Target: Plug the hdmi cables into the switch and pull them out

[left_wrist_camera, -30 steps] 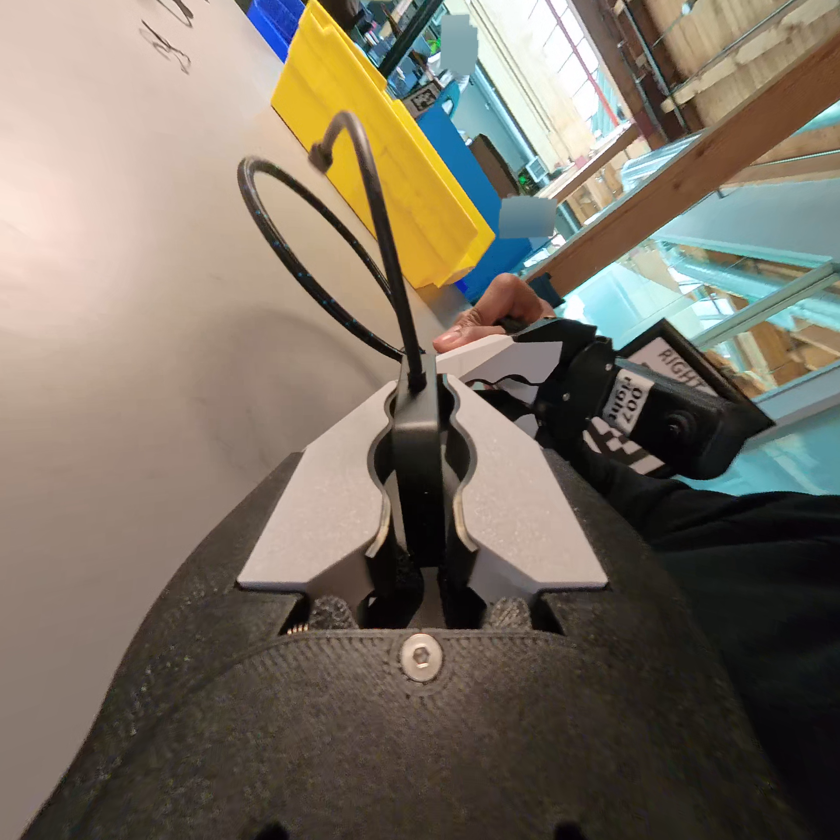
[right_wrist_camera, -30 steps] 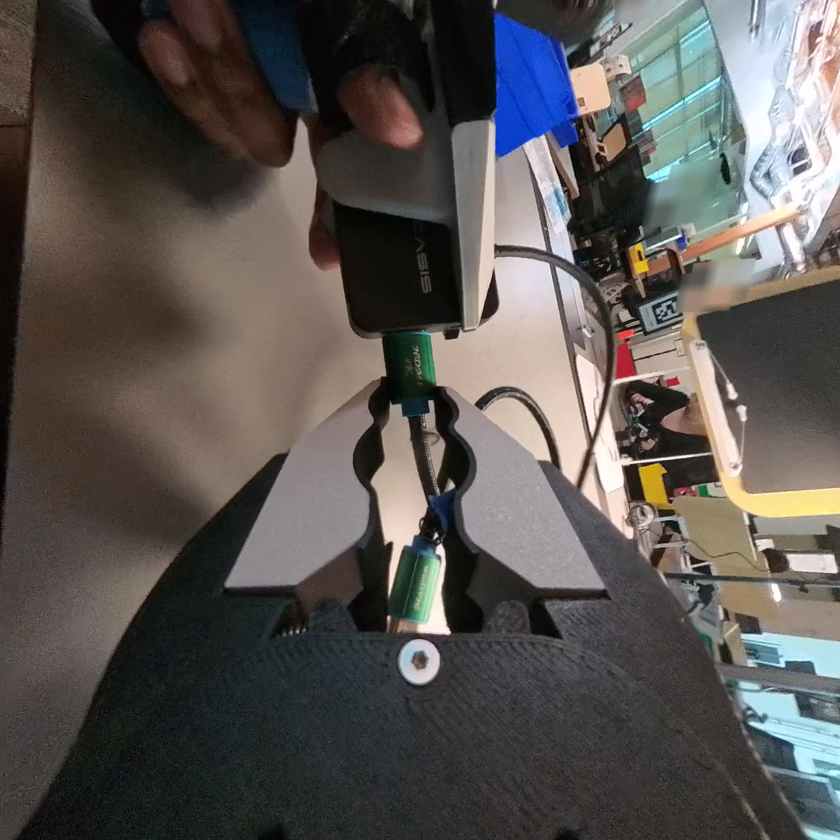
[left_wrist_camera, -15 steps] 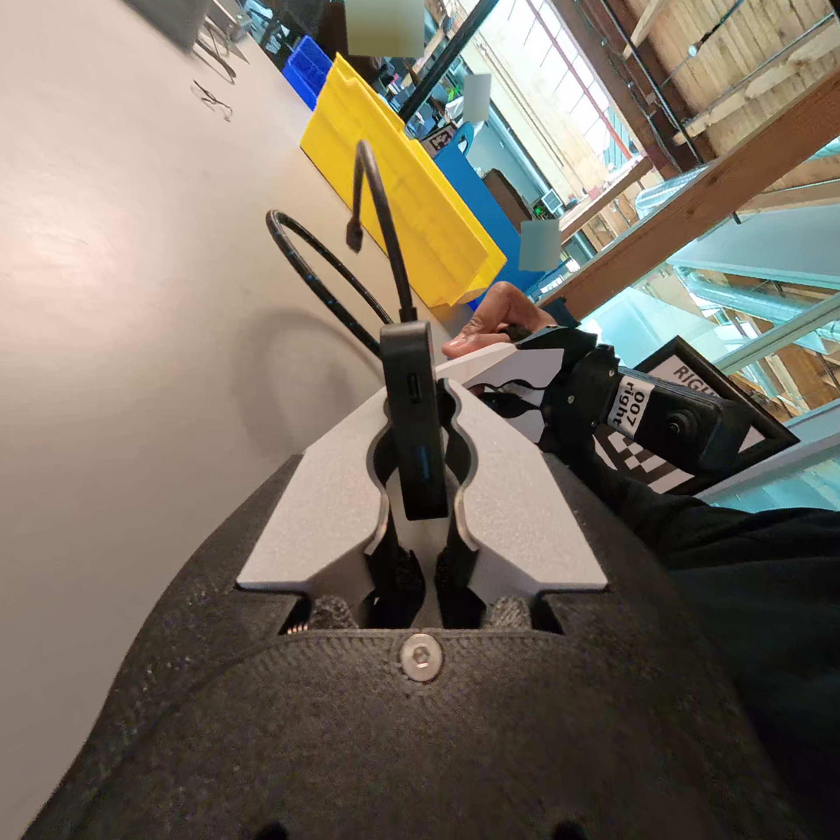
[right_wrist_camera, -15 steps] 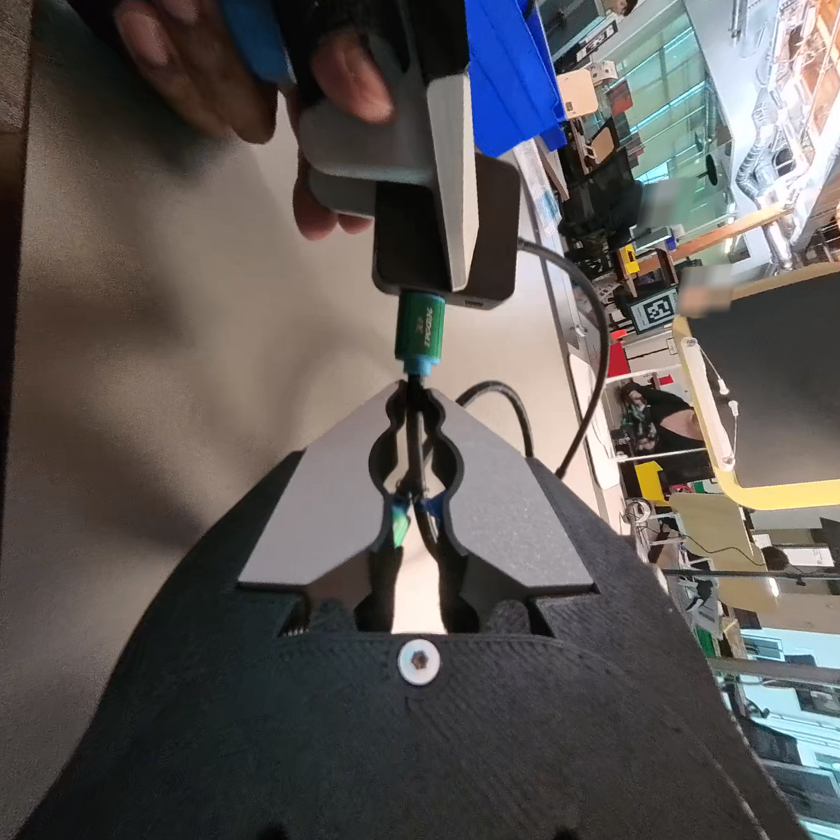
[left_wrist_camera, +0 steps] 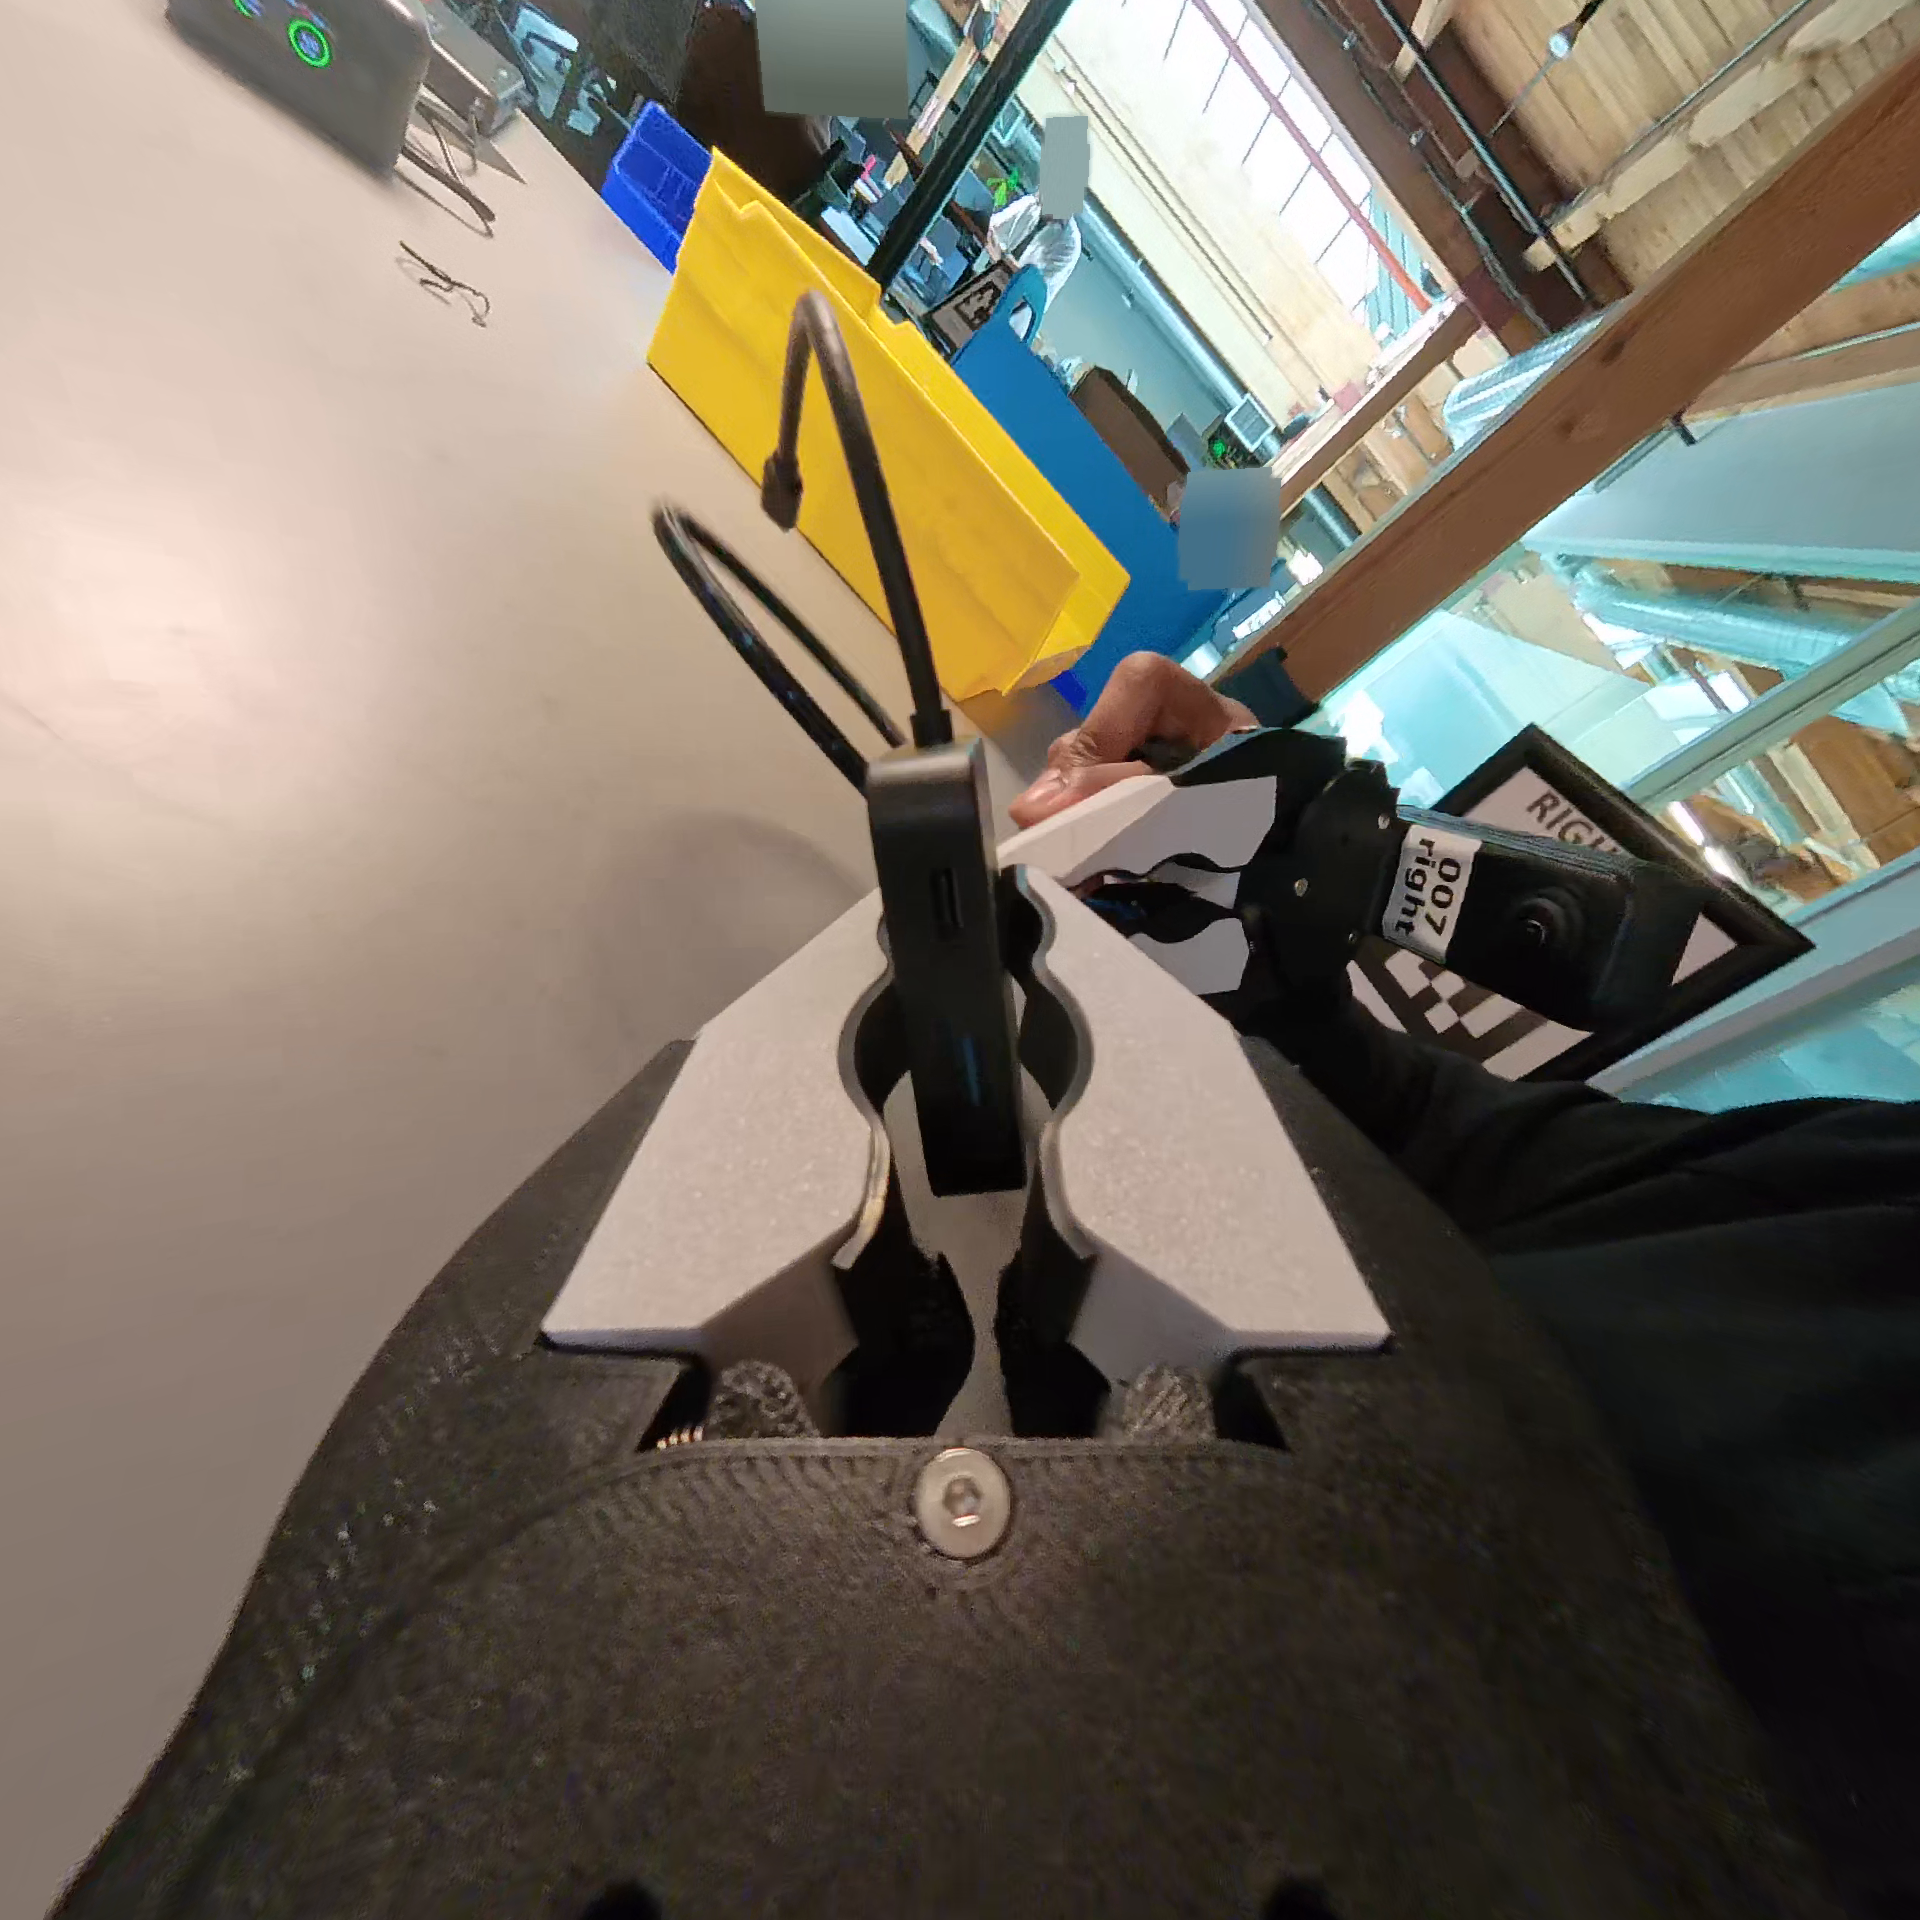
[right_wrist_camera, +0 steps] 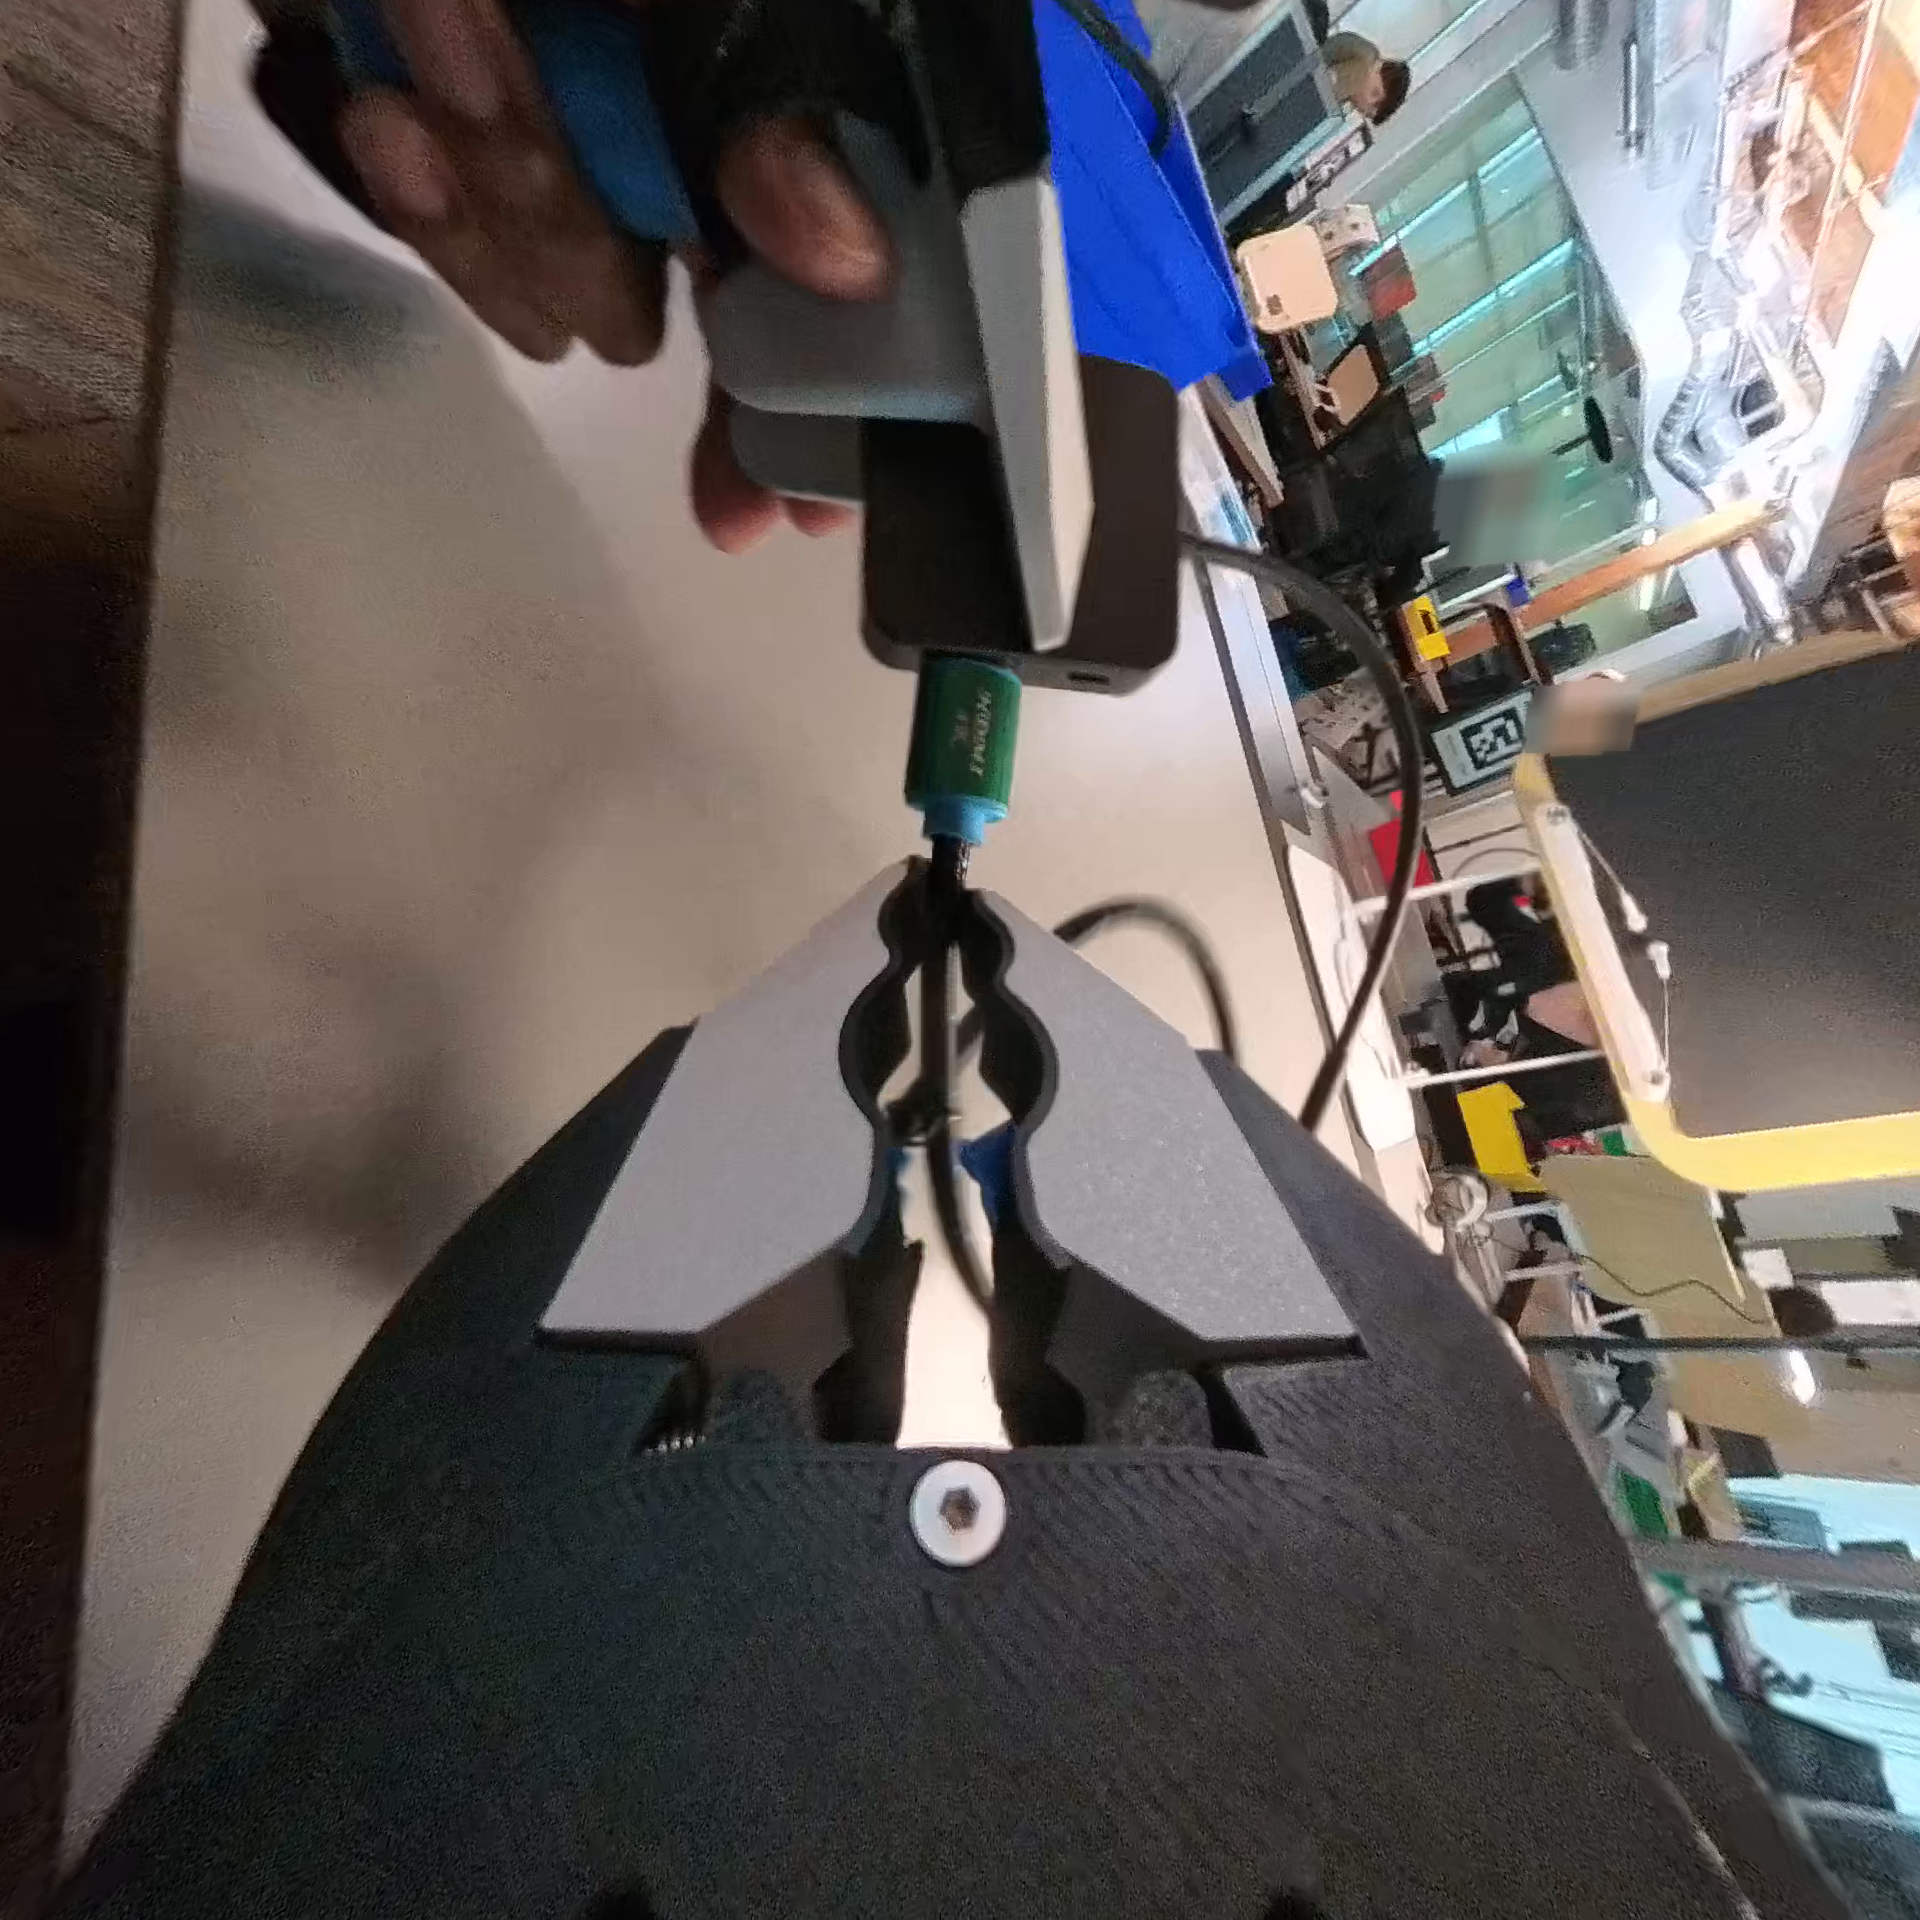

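black switch (left_wrist_camera: 940, 966) w/ black cord (left_wrist_camera: 873, 520). hdmi plug (right_wrist_camera: 961, 743) green w/ light-blue collar, its cable (right_wrist_camera: 940, 997) black. both grippers: grey jaws, black textured bodies. counter (left_wrist_camera: 312, 727) pale beige. yellow bin (left_wrist_camera: 914, 457), blue bins (left_wrist_camera: 655, 177) behind. right gripper (left_wrist_camera: 1132, 883) has white jaws w/ black wavy edge, b&w checker marker.

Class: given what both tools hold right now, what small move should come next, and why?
Probably draw the right tool straight back from the switch. The green plug looks seated in the switch, which the left tool clamps, and the right tool pinches the cable just behind the plug.
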`<action>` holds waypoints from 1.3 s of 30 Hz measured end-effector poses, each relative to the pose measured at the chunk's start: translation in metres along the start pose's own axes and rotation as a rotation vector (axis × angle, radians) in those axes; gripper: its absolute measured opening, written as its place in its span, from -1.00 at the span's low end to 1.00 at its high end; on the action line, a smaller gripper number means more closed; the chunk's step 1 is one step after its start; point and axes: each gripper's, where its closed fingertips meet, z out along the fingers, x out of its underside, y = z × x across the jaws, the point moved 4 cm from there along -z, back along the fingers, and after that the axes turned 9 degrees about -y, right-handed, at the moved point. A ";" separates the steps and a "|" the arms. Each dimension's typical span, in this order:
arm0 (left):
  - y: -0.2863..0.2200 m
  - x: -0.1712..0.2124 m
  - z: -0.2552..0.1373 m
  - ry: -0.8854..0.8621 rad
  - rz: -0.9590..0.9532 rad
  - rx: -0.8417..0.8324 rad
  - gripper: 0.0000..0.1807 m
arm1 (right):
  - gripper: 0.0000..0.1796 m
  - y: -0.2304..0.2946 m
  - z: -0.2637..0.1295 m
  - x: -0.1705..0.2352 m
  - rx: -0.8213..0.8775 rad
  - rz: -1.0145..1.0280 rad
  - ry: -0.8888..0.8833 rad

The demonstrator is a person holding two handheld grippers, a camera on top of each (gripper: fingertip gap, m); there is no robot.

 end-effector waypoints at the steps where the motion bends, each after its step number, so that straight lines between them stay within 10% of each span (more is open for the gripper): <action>1: 0.000 0.000 -0.001 0.018 -0.003 0.004 -0.85 | -0.93 0.000 -0.001 0.000 -0.007 -0.028 0.005; 18: 0.028 -0.022 -0.049 -0.058 0.032 -0.097 -0.84 | -0.89 0.008 -0.043 0.046 -0.107 0.226 0.115; 26: 0.036 -0.006 -0.042 -0.031 -0.002 -0.107 -0.85 | -0.22 0.004 -0.043 0.082 -0.316 0.435 0.257; 31: 0.035 -0.007 -0.044 -0.044 -0.001 -0.101 -0.85 | -0.90 0.006 -0.034 0.090 -0.339 0.471 0.321; 39: 0.036 -0.008 -0.046 -0.057 -0.016 -0.097 -0.85 | -0.94 -0.084 -0.099 0.052 0.114 0.447 0.167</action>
